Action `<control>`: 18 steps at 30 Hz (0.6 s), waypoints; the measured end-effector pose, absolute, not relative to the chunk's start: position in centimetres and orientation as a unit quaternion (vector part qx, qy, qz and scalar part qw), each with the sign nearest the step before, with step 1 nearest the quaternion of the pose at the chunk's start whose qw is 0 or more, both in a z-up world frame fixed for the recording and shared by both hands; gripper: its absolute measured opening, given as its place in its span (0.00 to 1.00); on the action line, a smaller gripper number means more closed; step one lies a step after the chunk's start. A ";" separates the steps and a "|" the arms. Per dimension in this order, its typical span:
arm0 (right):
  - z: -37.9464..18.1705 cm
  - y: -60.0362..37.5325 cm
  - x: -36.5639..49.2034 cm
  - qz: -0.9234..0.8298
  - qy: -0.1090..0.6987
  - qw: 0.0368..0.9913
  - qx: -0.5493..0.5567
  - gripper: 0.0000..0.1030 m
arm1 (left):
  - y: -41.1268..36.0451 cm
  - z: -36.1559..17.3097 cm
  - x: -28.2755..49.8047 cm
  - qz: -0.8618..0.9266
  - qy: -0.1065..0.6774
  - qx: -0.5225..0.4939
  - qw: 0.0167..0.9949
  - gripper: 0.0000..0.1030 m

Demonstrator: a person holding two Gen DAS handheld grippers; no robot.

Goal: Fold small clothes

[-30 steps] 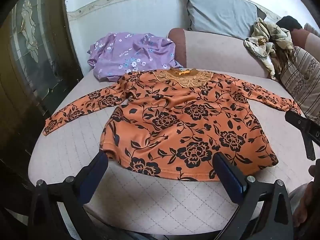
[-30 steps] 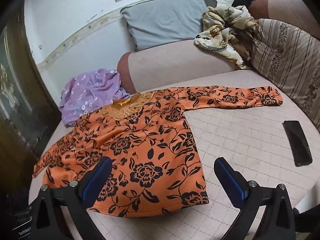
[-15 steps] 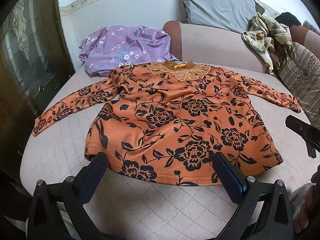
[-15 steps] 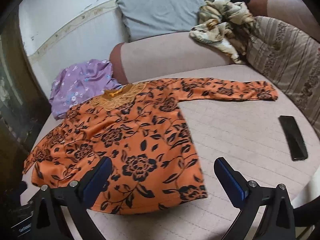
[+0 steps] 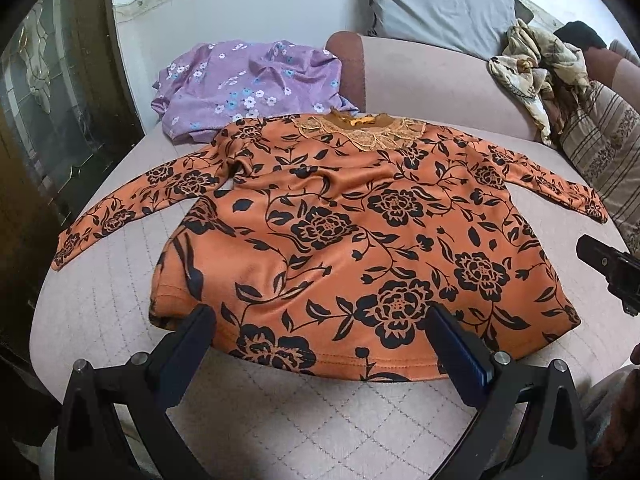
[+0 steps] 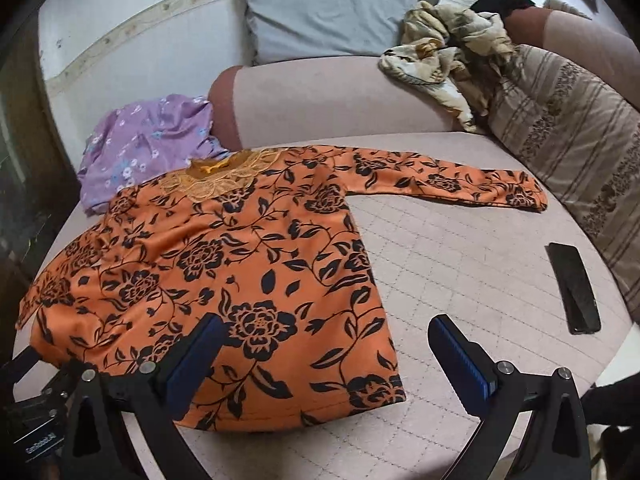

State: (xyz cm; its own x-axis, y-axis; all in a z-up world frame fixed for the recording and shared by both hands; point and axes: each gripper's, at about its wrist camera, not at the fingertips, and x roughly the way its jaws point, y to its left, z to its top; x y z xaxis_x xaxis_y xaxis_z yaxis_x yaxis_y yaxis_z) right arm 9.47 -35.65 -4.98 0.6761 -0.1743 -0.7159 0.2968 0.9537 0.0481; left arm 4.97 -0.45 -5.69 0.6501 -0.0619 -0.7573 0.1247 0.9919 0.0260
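The sofa (image 5: 100, 300), a quilted pink seat, fills most of both views, with a grey pillow (image 6: 328, 8) at the top centre of the right wrist view and a striped cushion (image 6: 568, 148) down its right edge. The orange top (image 5: 360, 240) lies flat and face up across the middle of the seat, collar toward the backrest, both sleeves stretched out to the sides and the hem nearest the cameras. Over the last second the top has grown larger in both views and the hem has slid down to the fingertips, so both tools have come in low toward the near edge; no fold is made yet, and I judge this to be the approach for a first grasp at the hem. A purple dress (image 5: 248, 80) sits crumpled in the upper left of the left wrist view, touching the top's shoulder, and a beige cloth (image 6: 448, 52) is heaped at the upper right of the right wrist view. A black phone (image 6: 574, 288) lies on bare seat at the right, well apart from the top. The left tool (image 5: 320, 340) is spread wide over the hem, holding nothing. The right tool (image 6: 324, 344) is likewise spread, its left finger over the hem's right corner, its right finger over bare seat.
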 end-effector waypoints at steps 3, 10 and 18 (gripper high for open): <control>-5.0 -35.4 9.6 -0.128 0.385 0.911 0.071 1.00 | -0.8 -5.8 5.0 -0.054 0.417 0.040 0.906 1.00; -4.7 -36.5 9.3 -0.128 0.381 0.910 0.101 1.00 | -1.0 -5.0 5.1 -0.053 0.409 0.040 0.910 1.00; -4.1 -36.0 9.2 -0.113 0.375 0.915 0.098 1.00 | -1.2 -4.0 4.8 -0.056 0.403 0.044 0.912 1.00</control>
State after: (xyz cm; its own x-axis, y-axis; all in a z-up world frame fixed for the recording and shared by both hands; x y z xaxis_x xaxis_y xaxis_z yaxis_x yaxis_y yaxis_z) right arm 9.16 -35.97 -4.13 0.6930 -0.1328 -0.7086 0.2794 0.9555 0.0942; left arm 4.80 -1.25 -4.04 0.6686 -0.0662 -0.7406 0.1364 0.9901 0.0346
